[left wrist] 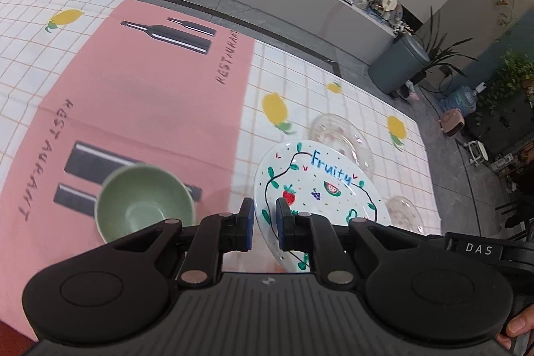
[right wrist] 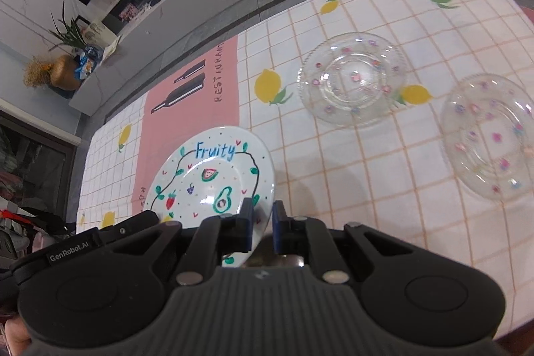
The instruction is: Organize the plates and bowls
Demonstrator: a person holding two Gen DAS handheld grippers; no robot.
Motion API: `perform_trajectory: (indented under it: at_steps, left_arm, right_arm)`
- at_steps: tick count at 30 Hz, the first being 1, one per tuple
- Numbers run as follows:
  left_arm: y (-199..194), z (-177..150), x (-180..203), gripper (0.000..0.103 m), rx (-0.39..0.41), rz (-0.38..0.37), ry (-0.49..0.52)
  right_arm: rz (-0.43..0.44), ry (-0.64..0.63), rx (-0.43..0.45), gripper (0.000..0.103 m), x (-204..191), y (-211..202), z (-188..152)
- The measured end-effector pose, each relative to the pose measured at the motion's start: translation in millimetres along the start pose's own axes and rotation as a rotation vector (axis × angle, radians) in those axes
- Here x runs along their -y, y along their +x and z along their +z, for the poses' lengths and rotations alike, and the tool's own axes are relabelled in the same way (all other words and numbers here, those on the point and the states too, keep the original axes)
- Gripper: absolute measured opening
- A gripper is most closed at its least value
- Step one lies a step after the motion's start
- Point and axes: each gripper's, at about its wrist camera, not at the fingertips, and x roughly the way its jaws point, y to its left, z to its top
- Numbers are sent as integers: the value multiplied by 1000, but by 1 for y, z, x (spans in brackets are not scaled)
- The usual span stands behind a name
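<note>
White ceramic painted with fruit and the word "Fruity" marks the plate (left wrist: 320,186) that is held tilted above the bench (left wrist: 140,95), its rim pinched from two sides. In the left wrist view the left gripper (left wrist: 264,224) is seen closed on the plate's near edge, the rim passing between the two blue-padded fingers (left wrist: 247,222). In the right wrist view the right gripper (right wrist: 261,224) is likewise clamped on the plate (right wrist: 213,175), with one finger over the painted face and the other under the rim. The bench is covered by a white checked cloth (right wrist: 367,155) printed with lemons, and a pink mat (left wrist: 150,82) printed with bottles and the word "RESTAURANT" is laid over its middle. A pale green bowl (left wrist: 145,202) is seen upright on the pink mat, just left of the left gripper and apart from the plate. Two clear glass plates with small coloured flowers lie flat on the checked cloth: the farther glass plate (right wrist: 350,79) is set beyond the painted plate, and the nearer glass plate (right wrist: 489,135) lies to its right, the two close but not touching. In the left wrist view both are partly hidden behind the painted plate.
</note>
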Motion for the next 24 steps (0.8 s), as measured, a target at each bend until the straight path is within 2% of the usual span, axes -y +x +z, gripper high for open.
perform_trajectory:
  at_steps: [6,10,16,24]
  left_arm:
    - [-7,-30,16,14,-13,-38,6]
    - [-8,-46,23,14,-25,-35,17]
    - [-3,-64,22,14,-60,-38,11]
    - [-2,-72,24,15,-62,-28,22]
  right_arm:
    - [5,23,39,9,23,-30,-24]
    - [-4,31,45,9,38,-40,-39]
    - [-9,54,35,9,54,-44,-58]
    - [-30,27,42,9,57,-43,-67]
